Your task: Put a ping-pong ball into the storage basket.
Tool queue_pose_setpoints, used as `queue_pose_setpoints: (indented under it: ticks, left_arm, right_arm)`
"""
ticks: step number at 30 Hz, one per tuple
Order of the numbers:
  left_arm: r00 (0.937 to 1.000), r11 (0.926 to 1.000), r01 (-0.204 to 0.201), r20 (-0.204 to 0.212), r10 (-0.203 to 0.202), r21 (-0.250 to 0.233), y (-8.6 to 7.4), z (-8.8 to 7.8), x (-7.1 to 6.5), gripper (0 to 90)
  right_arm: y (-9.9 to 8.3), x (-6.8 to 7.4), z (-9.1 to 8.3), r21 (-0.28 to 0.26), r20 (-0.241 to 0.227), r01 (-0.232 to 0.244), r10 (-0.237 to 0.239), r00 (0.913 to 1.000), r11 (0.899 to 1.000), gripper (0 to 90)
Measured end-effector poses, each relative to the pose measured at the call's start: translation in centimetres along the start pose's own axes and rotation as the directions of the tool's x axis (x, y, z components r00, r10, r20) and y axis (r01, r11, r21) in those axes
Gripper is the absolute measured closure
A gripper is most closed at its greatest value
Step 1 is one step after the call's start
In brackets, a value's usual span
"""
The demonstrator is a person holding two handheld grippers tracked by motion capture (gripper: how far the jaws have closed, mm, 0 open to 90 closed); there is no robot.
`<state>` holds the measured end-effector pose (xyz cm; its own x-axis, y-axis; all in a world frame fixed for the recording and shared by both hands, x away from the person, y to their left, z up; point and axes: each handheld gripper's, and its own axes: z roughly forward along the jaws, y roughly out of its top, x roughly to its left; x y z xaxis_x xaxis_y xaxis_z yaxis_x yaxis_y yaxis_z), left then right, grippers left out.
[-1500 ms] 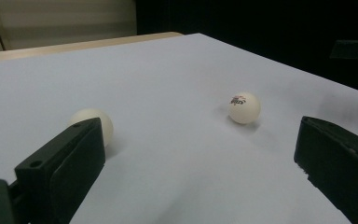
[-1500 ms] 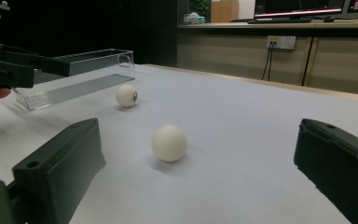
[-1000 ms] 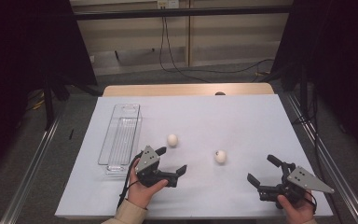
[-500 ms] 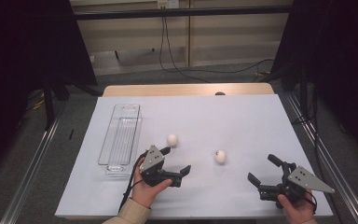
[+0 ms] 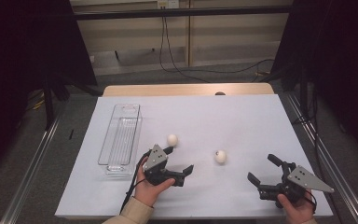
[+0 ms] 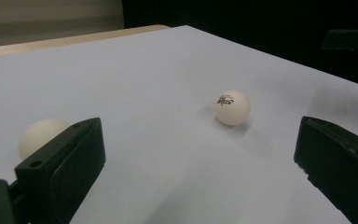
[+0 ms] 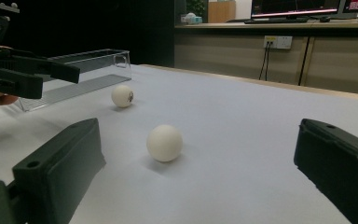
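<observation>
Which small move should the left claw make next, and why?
Probably forward and to the person's left, to bring the near ball between its open jaws. The left claw is close to this ball, but in the left gripper view it sits behind the left jaw.

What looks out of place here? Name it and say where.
Nothing is damaged or spilled. Two white balls lie loose on the white table cover, one near the left gripper, one mid-table, both outside the clear tray. The right gripper is open.
</observation>
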<state>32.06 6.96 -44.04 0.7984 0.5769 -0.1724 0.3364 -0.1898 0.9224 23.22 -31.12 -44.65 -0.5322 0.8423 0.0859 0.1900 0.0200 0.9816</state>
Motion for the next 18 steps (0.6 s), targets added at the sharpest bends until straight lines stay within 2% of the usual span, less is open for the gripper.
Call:
queue_pose_setpoints:
  ticks: [18]
  left_arm:
    - [1.0,0.9999,0.003,0.006,-0.003,0.012,0.25,0.98,-0.24,1.9]
  right_arm:
    - [-0.02,0.0,-0.03,-0.001,-0.004,-0.002,0.002,1.0,1.0,0.5]
